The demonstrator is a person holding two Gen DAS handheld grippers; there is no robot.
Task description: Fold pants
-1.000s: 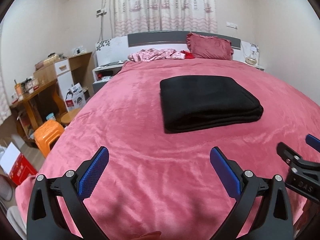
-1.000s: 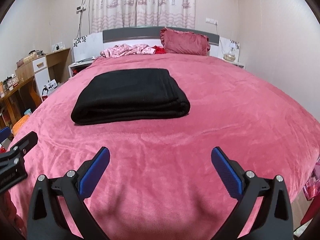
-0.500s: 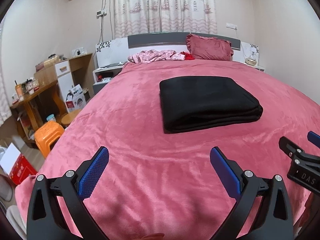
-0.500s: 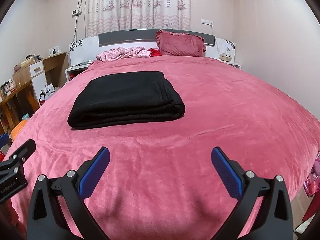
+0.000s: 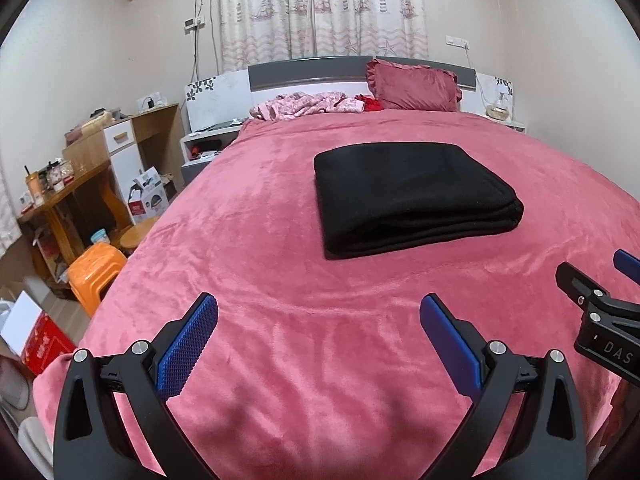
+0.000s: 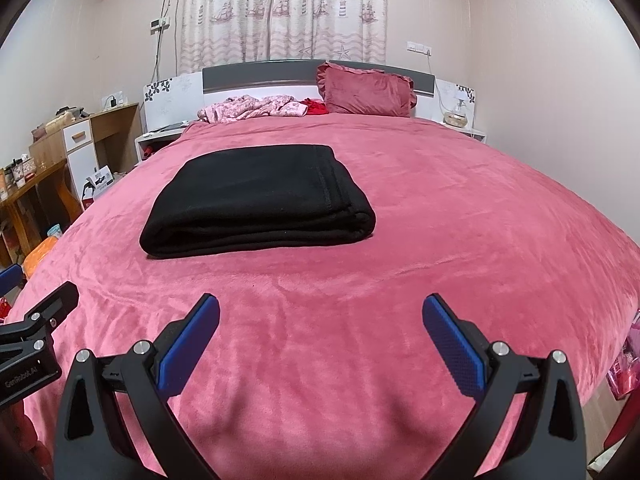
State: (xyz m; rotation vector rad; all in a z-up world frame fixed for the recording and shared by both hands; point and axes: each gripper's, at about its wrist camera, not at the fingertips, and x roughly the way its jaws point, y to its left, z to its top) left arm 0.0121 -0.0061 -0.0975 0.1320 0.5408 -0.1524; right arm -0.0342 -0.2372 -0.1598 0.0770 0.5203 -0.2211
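Black pants (image 5: 412,196) lie folded into a thick rectangle on the pink bedspread (image 5: 280,320), mid-bed; in the right wrist view the pants (image 6: 256,204) sit left of centre. My left gripper (image 5: 318,312) is open and holds nothing, low over the bed's near end, well short of the pants. My right gripper (image 6: 320,312) is likewise open with nothing between its blue pads. Each gripper shows at the edge of the other's view: the right one (image 5: 600,300) at far right, the left one (image 6: 32,320) at far left.
A red pillow (image 5: 414,84) and crumpled pink clothing (image 5: 304,106) lie by the headboard. Left of the bed stand a wooden desk (image 5: 60,196), a white box (image 5: 146,198) and an orange stool (image 5: 94,272). A nightstand with a lamp (image 6: 456,114) is at the right.
Both grippers have drawn back slightly toward the foot of the bed and tilted up; the pants lie unmoved. Jaws stay open.
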